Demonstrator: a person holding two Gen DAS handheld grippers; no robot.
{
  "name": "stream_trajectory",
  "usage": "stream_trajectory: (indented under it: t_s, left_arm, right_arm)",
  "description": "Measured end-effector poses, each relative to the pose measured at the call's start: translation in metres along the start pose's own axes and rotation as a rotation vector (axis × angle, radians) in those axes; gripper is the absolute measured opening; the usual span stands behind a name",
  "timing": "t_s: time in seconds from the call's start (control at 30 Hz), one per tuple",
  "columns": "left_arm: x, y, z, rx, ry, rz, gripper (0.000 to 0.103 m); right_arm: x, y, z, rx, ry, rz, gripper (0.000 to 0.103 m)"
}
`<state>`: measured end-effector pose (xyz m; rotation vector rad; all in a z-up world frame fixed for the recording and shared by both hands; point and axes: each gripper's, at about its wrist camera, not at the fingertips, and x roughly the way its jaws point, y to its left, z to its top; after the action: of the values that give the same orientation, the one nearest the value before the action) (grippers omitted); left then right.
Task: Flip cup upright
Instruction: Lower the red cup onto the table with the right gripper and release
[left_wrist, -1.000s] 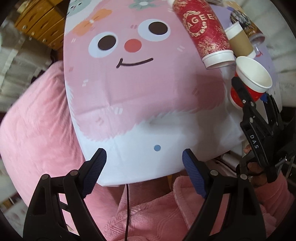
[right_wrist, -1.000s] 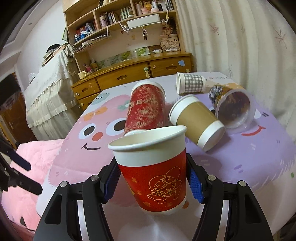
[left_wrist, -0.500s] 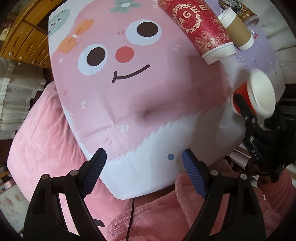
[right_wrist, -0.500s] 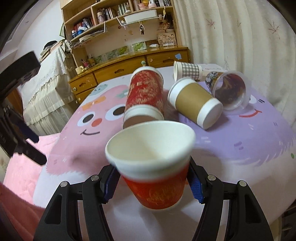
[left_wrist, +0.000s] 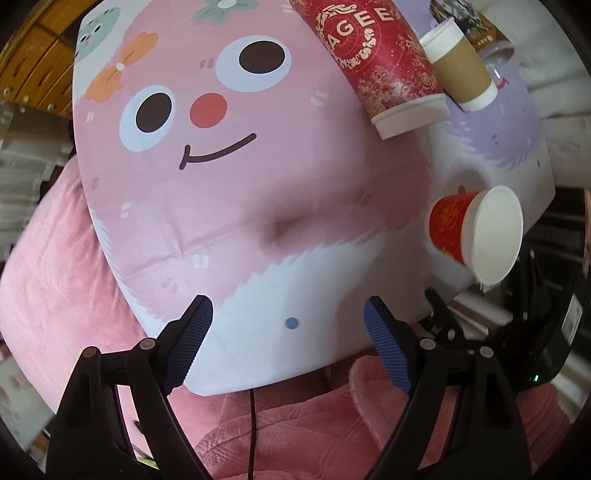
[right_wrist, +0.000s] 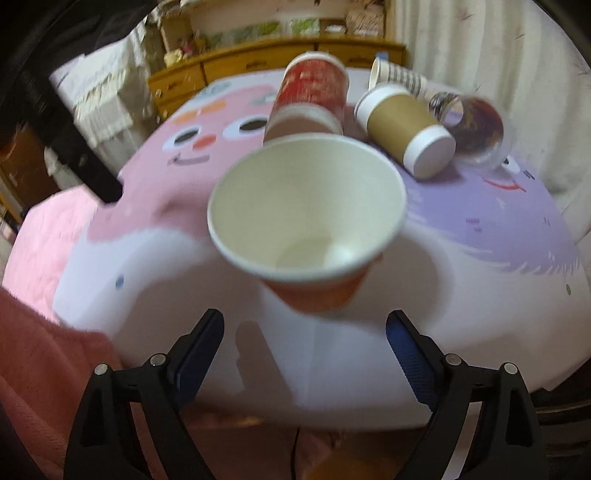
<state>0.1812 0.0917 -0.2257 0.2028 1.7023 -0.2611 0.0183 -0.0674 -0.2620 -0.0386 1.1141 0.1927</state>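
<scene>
Released since earlier: right claw (right_wrist: 304, 343) spread, small red paper cup (right_wrist: 308, 218) upright on desk (right_wrist: 461, 295). Light, crushable; grip mid-wall. Left claw (left_wrist: 288, 319) spread.

I see small red cup (right_wrist: 306, 229): paper, matt white inside, rolled rim, printed red outside. Tall red cup (left_wrist: 373, 59): paper, gold print, slight sheen. Brown cup (right_wrist: 404, 127): kraft paper sleeve look, matt, white bands at both ends. Checked cup (right_wrist: 402, 79): paper. Clear cup (right_wrist: 476, 129): transparent plastic, glossy. Tablecloth (left_wrist: 258, 206): smooth printed cloth, creased. Pink blanket (left_wrist: 55, 236): plush, fuzzy. Dresser (right_wrist: 258, 59): varnished wood. My left gripper (left_wrist: 288, 332) and right gripper (right_wrist: 304, 345): black matt plastic, blue ribbed pads.
</scene>
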Motion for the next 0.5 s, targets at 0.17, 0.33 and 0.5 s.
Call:
stream_trajectory:
  t_s: [0.17, 0.33, 0.5]
  left_arm:
    - [-0.013, -0.009, -0.005, -0.111, -0.063, -0.112, 0.082]
    - [-0.041, -0.025, -0.017, -0.164, -0.221, -0.136, 0.082]
    - [-0.065, -0.041, -0.033, -0.173, -0.305, -0.155, 0.082]
  right_arm:
    - [-0.015, -0.021, -0.002, 0.002, 0.099, 0.048, 0.092]
    - [-0.036, -0.059, 0.009, 0.111, 0.199, 0.133, 0.092]
    - [-0.067, -0.095, 0.038, 0.189, 0.307, 0.079, 0.092]
